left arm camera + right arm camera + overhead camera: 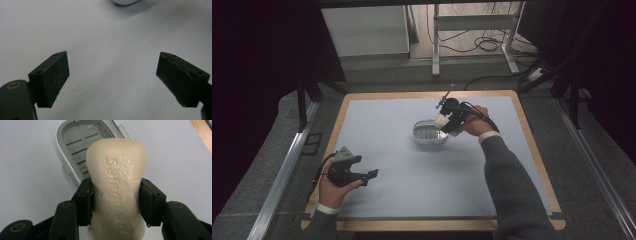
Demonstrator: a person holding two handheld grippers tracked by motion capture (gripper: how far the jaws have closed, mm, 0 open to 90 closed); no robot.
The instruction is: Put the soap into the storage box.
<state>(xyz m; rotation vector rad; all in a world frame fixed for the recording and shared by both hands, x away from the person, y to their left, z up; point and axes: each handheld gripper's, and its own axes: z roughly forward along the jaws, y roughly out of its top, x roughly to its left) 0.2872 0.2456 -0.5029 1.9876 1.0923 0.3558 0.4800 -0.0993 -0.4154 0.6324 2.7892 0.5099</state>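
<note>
Gripping the bar of soap [116, 187] across its narrow waist, your right claw [116, 202] has both pads pressed against the bar's 2 long sides, which looks like the surest hold on a smooth, rounded bar, since the pinched middle gives the pads something to seat in. You hold it above the open soap dish [75, 150], with the bar's far end over the dish's near rim, so I judge you are lining it up to lower it onto the slotted tray inside. Your left claw [112, 80] rests low at the near left of the desk [392, 165], its jaws spread wide with nothing between them, well apart from the dish; it seems parked there because this step needs only 1 hand. The high view gives you the layout: the right claw [447, 121] at the dish [424, 135] near the middle of the desk, the left claw [362, 177] far off toward the near left corner, and the soap [441, 121] as a small pale shape. The right gripper view adds what that view cannot resolve: the embossed lettering on the bar, the slots in the tray, and exactly where the pads bite. The left gripper view shows bare desk surface [107, 37] between the jaws and a sliver of a white object at the top edge, likely the dish, though too little shows to be sure.
</note>
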